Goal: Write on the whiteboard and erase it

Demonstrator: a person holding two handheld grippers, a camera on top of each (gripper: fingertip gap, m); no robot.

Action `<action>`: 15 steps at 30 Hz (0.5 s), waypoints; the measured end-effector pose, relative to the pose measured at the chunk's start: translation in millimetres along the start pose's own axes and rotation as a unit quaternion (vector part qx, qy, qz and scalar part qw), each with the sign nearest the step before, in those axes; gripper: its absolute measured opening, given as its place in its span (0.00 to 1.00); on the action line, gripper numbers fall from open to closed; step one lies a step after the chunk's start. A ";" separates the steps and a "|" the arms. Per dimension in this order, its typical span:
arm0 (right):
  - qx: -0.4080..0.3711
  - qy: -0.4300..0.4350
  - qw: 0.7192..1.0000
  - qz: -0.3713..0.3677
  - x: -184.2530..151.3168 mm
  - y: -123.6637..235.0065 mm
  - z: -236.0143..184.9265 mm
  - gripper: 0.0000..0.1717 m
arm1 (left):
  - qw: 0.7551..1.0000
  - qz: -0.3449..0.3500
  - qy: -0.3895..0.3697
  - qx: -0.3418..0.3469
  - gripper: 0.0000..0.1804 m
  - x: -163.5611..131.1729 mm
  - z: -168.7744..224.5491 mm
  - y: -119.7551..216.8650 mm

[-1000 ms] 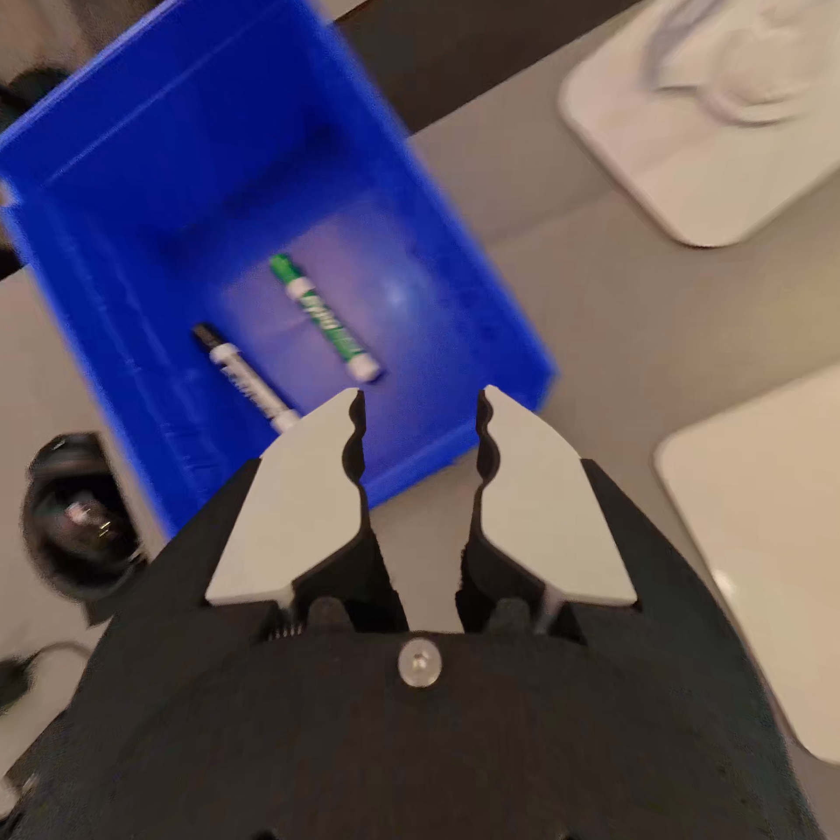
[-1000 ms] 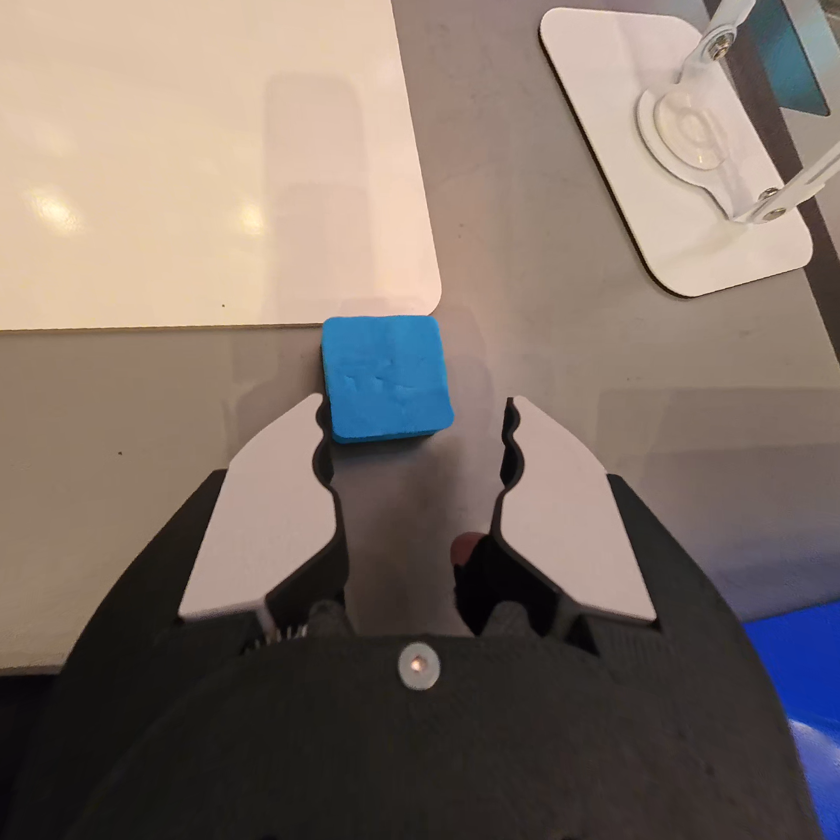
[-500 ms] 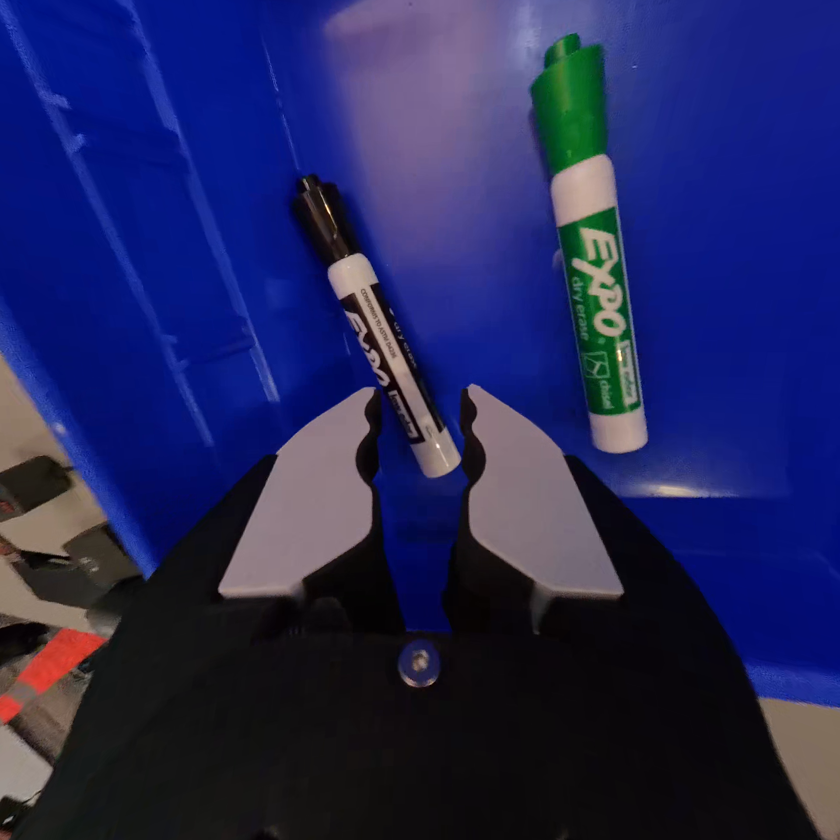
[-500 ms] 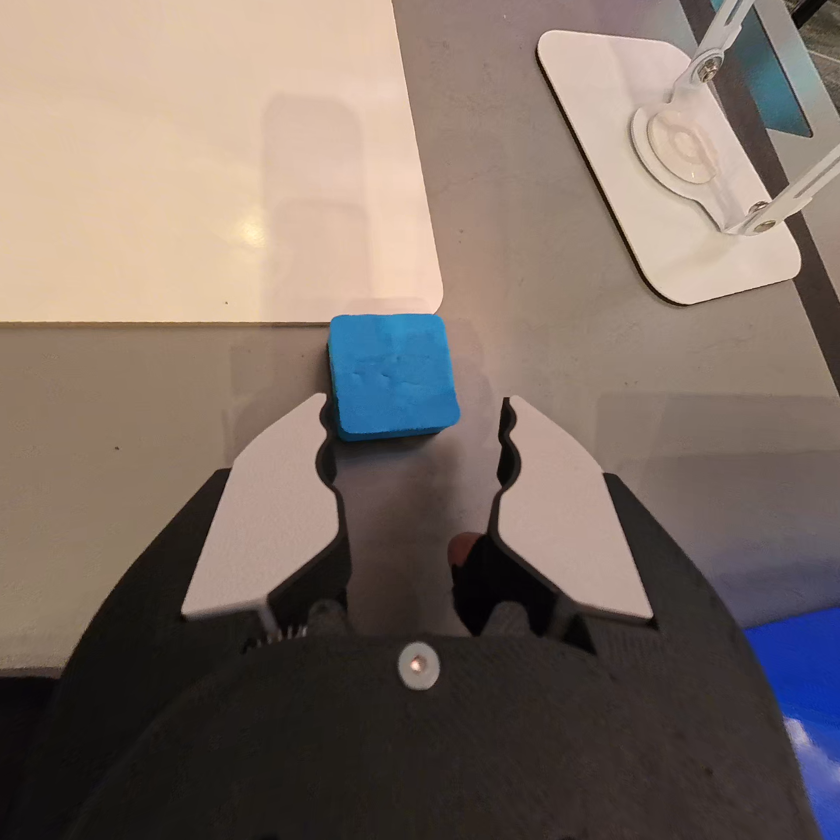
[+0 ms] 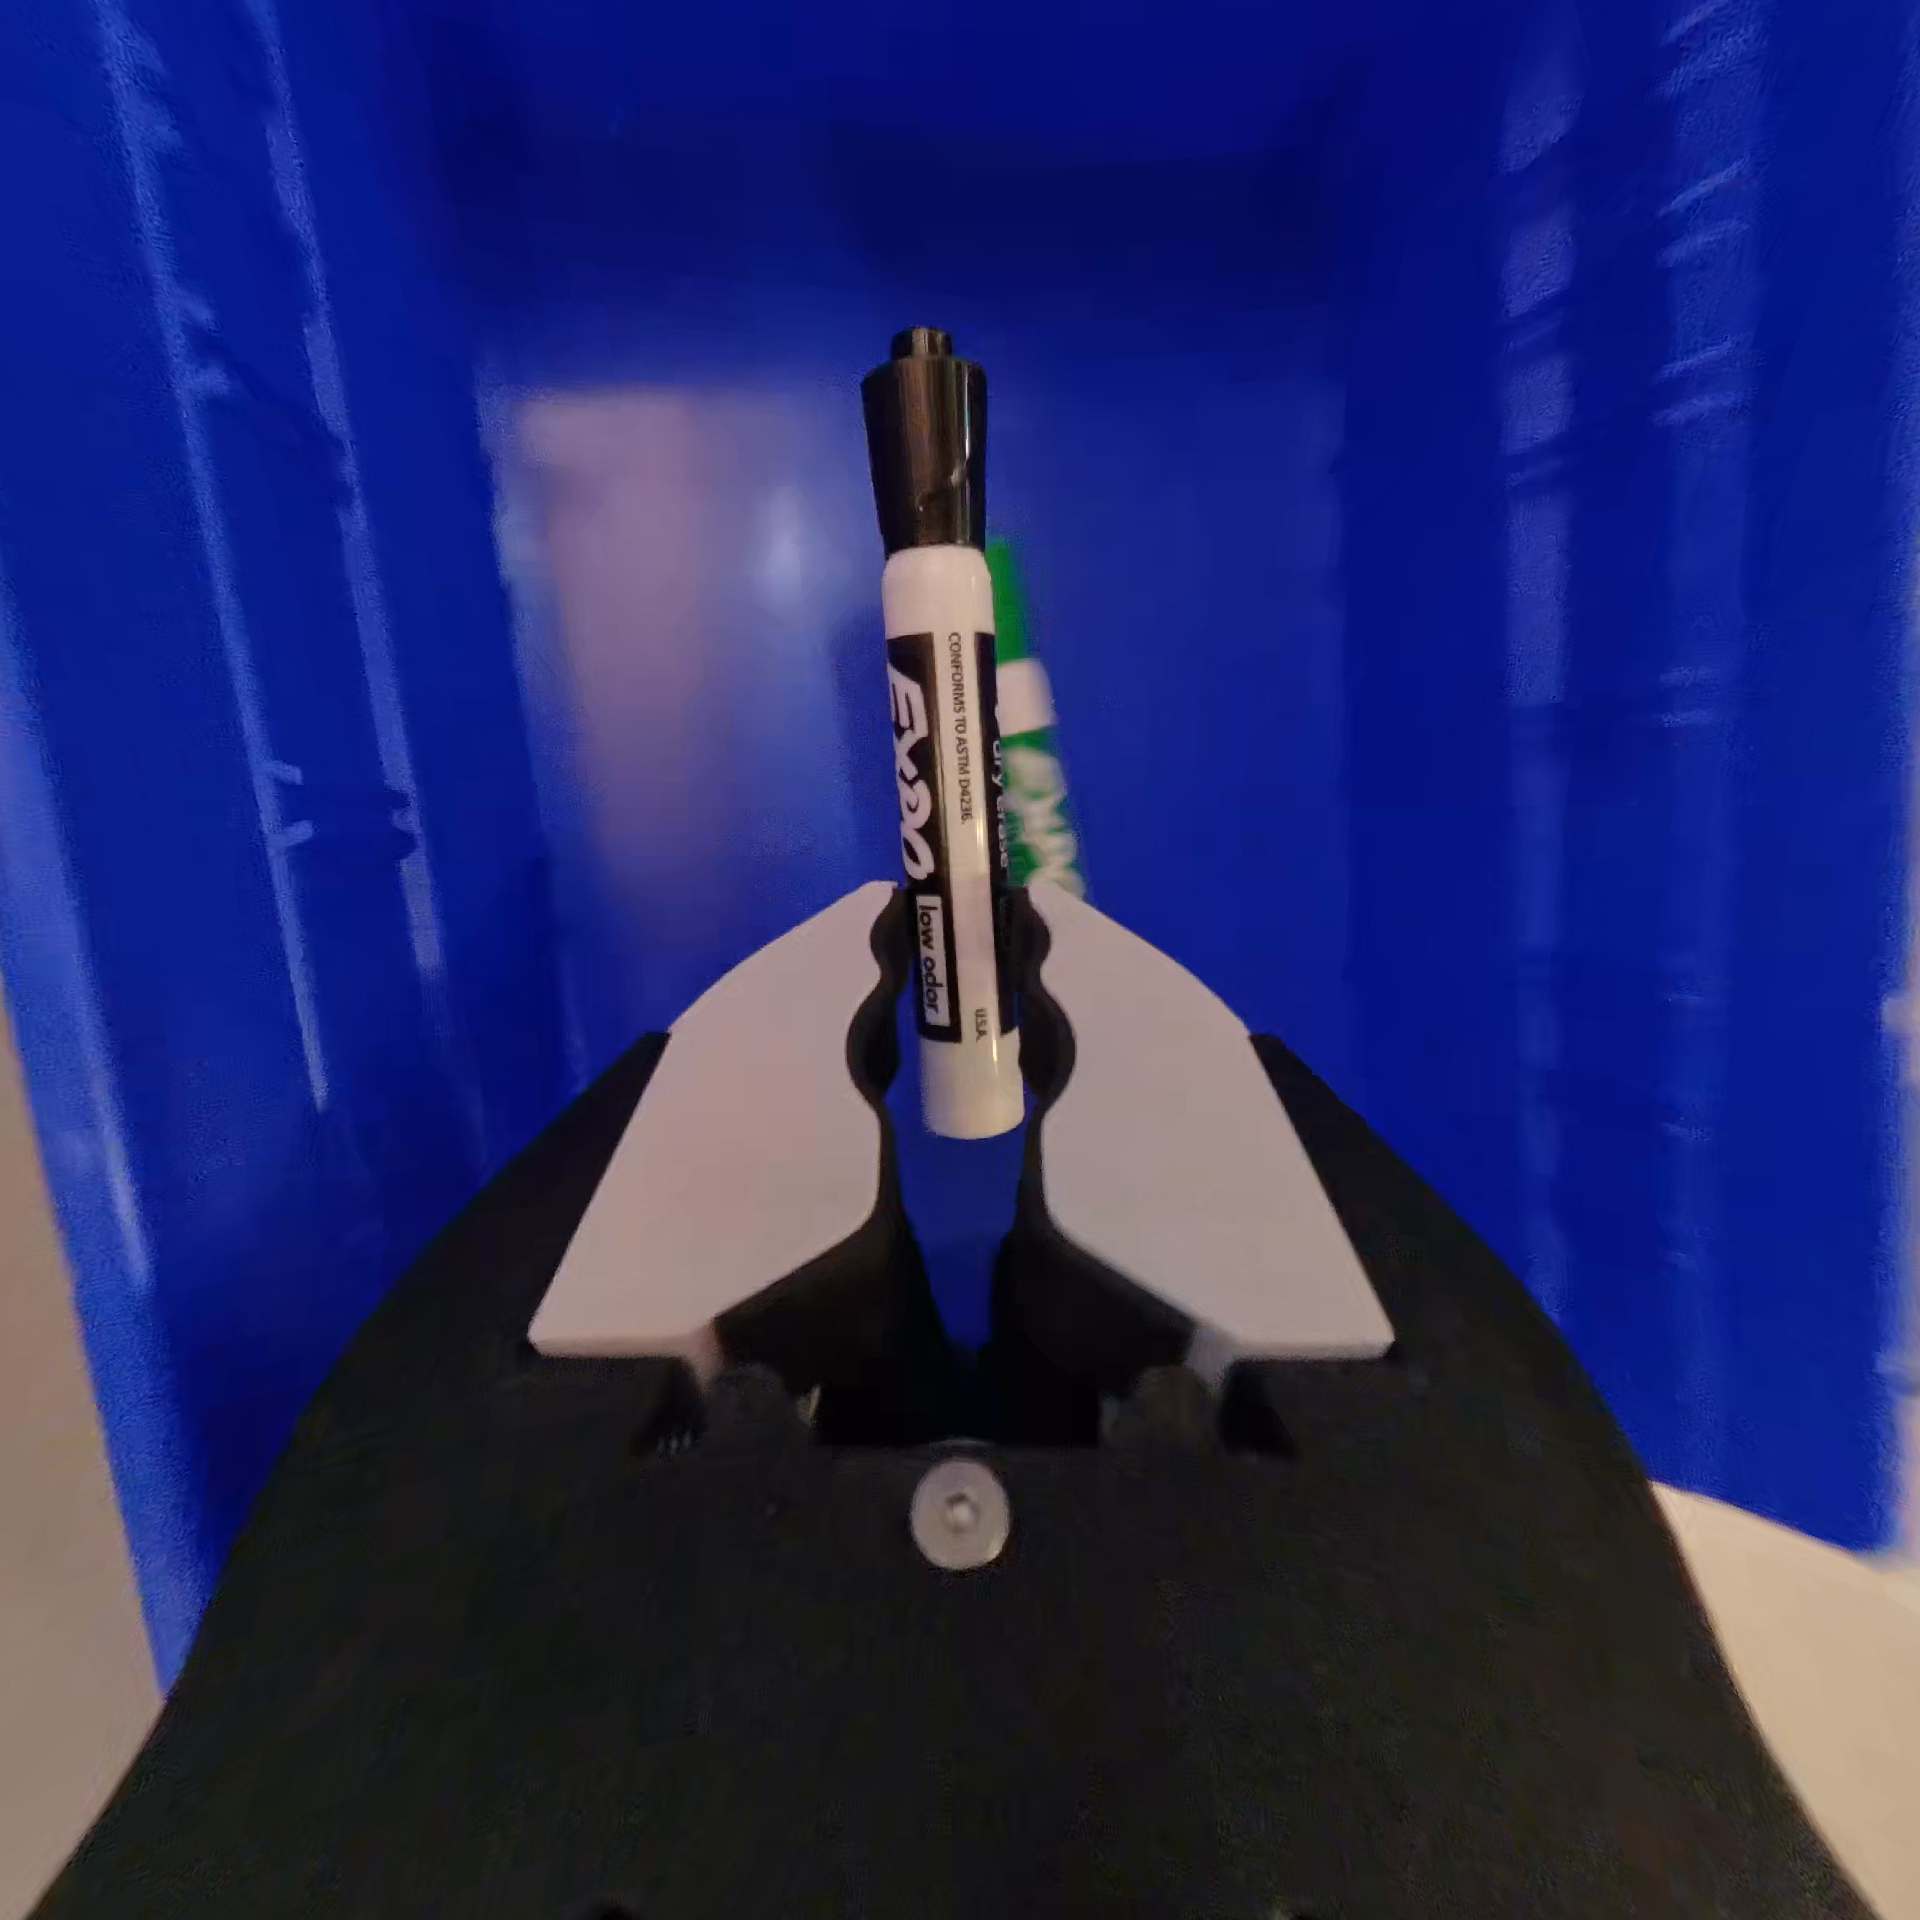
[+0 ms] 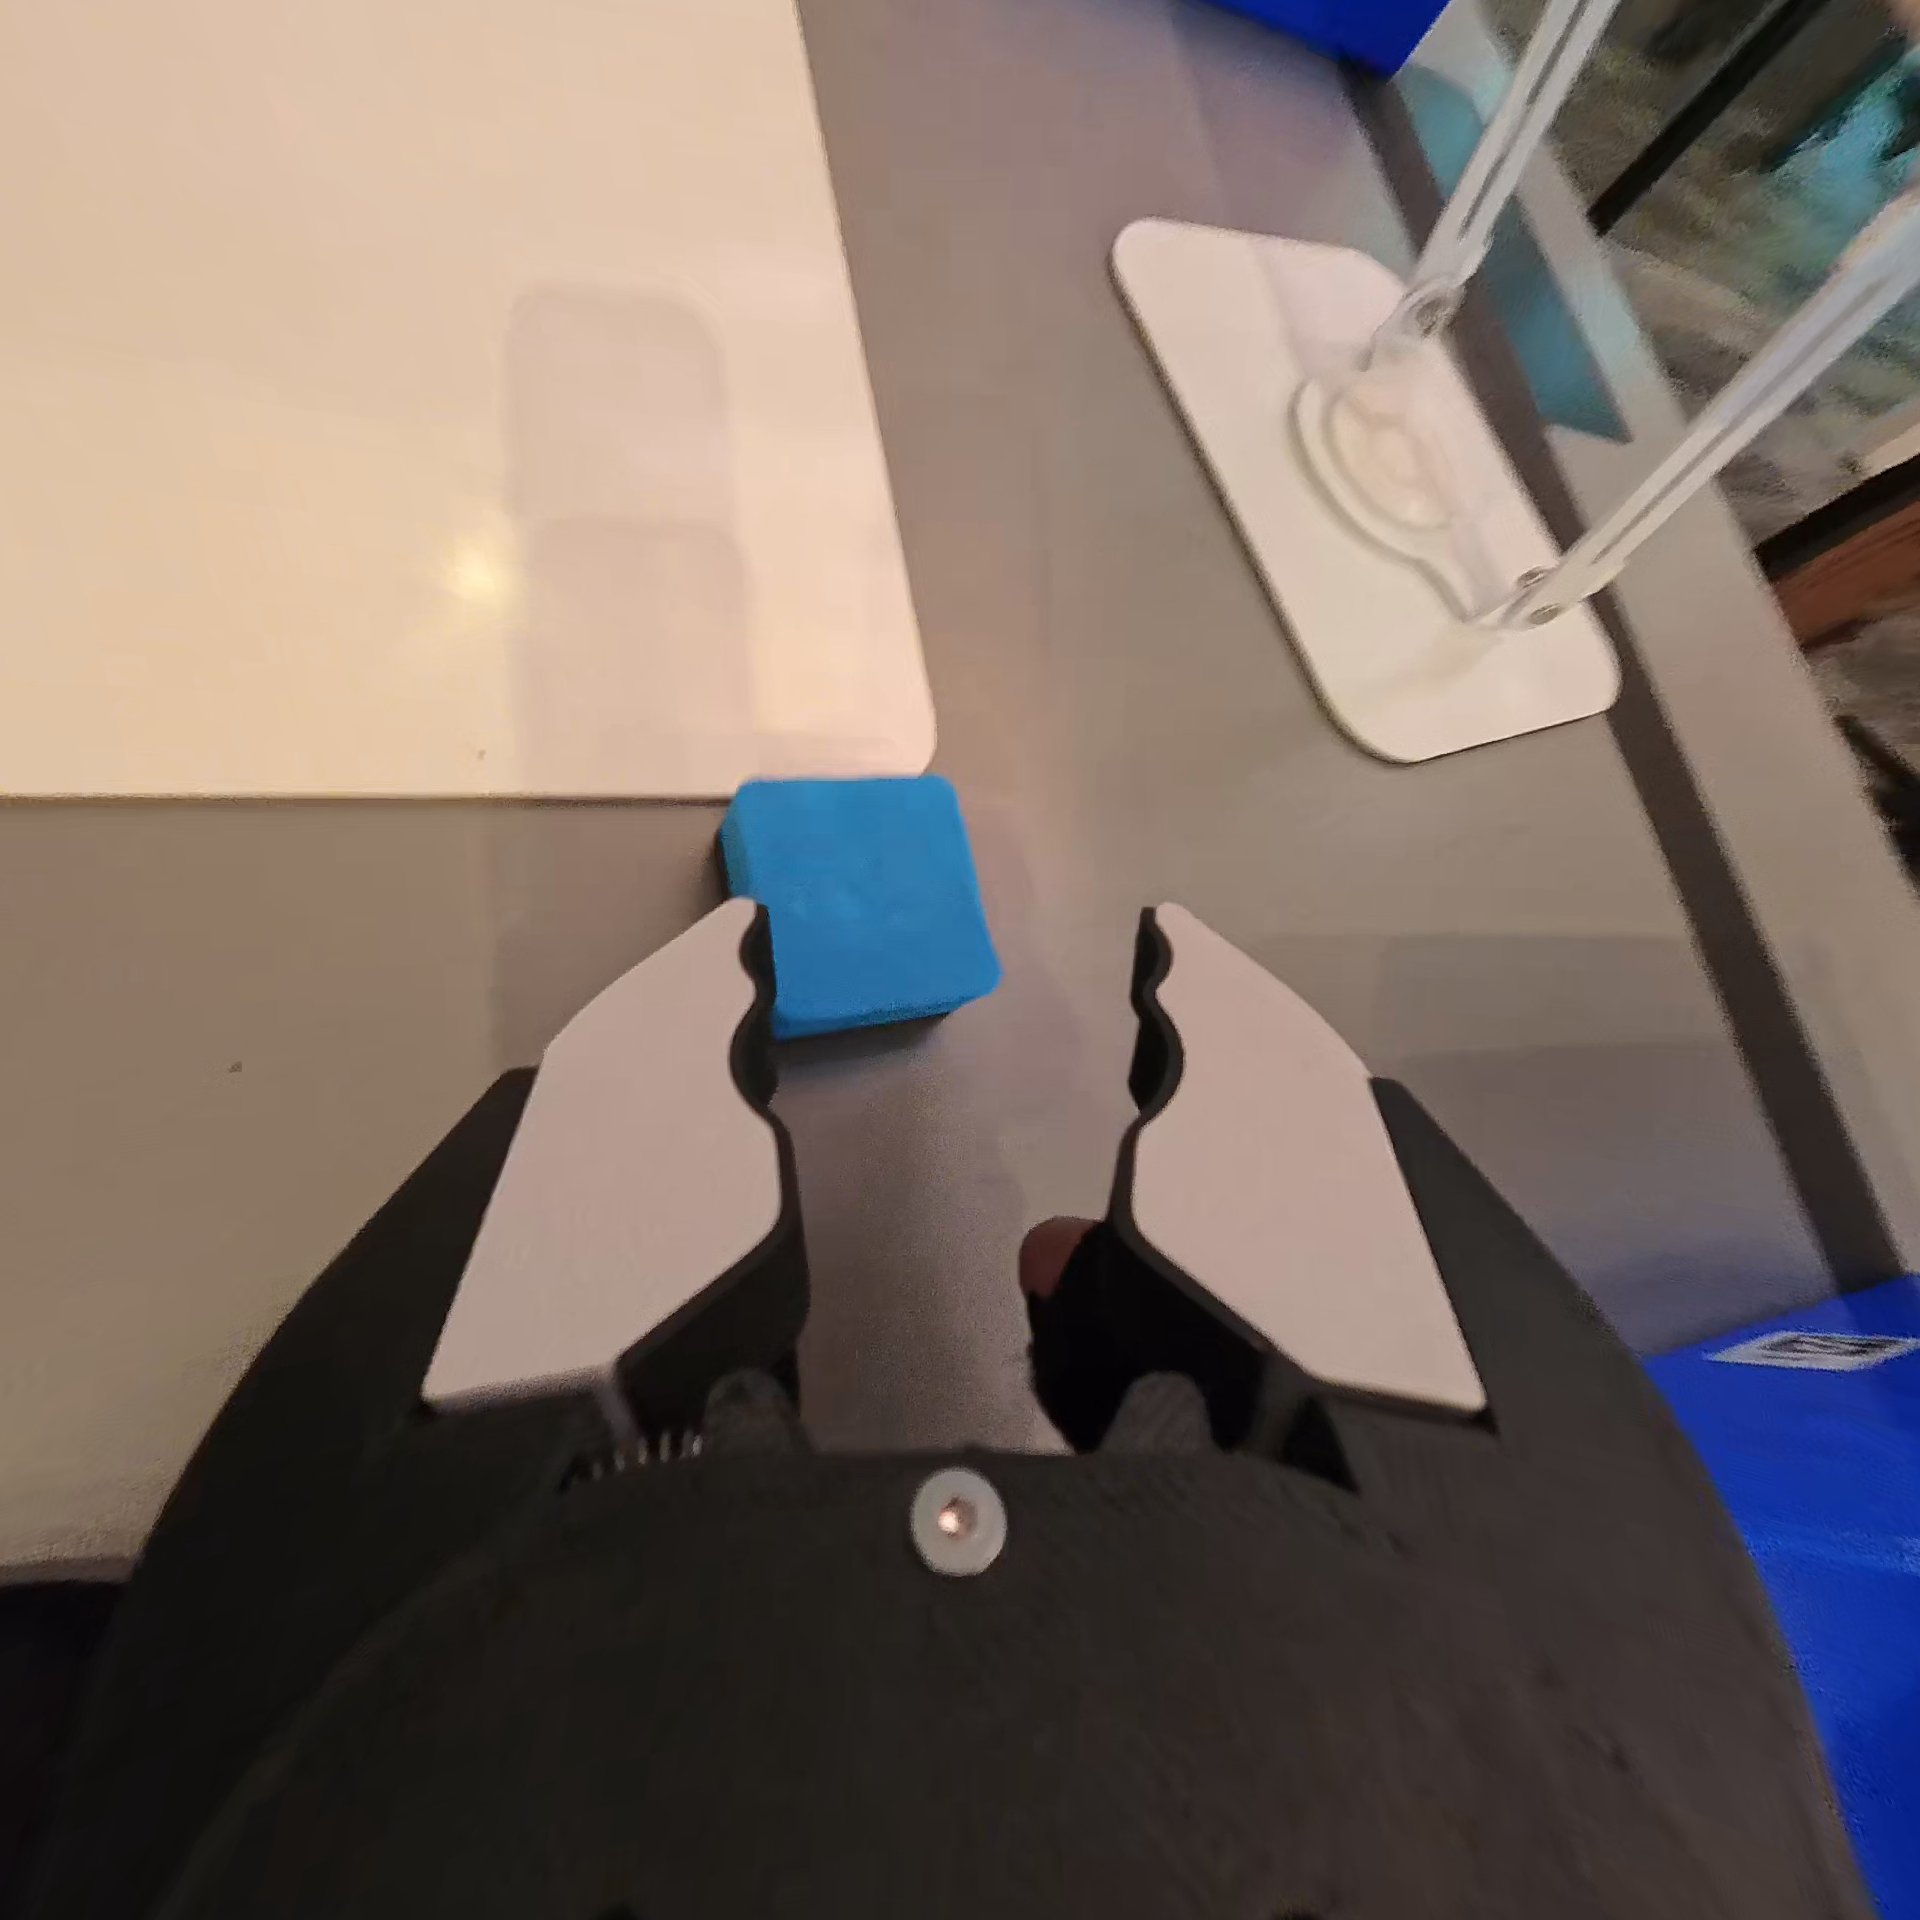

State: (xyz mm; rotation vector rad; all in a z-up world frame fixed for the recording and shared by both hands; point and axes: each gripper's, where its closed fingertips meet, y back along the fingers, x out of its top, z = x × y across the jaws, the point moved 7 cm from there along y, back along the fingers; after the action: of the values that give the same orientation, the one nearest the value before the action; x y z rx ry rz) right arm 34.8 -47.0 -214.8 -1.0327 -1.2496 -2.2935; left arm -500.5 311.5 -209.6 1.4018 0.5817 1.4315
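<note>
Blue plastic walls of a bin (image 5: 312,727) fill the left wrist view on three sides, which places the left gripper (image 5: 956,904) inside the container. Its jaws are closed on the lower barrel of a black marker (image 5: 940,748), with both fingertips pressed against the barrel. The marker points straight ahead along the fingers, cap end forward and blunt rear end between the fingers. Gripping near the rear end leaves most of the barrel free, which suits presenting the tip to a writing surface; the cap is still fitted and, in my judgement, must come off before any writing.

Bin contents: a green marker (image 5: 1023,727) shows just behind and to the right of the black one, mostly hidden by it. Whether the two touch cannot be determined. No other contents are visible.

In the right wrist view, the right gripper (image 6: 951,920) is held with jaws wide apart and nothing clamped. A blue eraser (image 6: 862,904) lies on the grey table (image 6: 1143,831) at the near right corner of the whiteboard (image 6: 416,364). The left fingertip overlaps the eraser's edge in view; the right fingertip stands well apart from it. This placement suggests the eraser is staged for the wiping stage. The whiteboard surface bears no writing. A white stand base (image 6: 1371,520) sits further right
</note>
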 end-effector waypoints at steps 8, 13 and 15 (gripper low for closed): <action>-0.197 0.084 0.975 0.067 101.9 24.0 8.6 0.40 | 0.864 0.329 -0.011 -0.381 0.11 -12.8 115.0 132.2; -0.311 0.062 0.926 0.206 195.3 20.2 -5.0 0.39 | 0.746 0.377 -0.040 -0.547 0.11 -42.2 222.0 165.1; -0.340 0.088 0.909 0.225 221.4 7.5 -10.9 0.40 | 0.707 0.368 -0.037 -0.603 0.11 -51.6 258.6 169.9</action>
State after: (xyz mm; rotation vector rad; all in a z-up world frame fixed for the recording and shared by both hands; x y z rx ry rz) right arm -116.7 -48.9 -52.7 -1.1282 -0.0769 -2.3878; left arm -323.0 124.8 -30.5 0.5264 -1.0170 1.7635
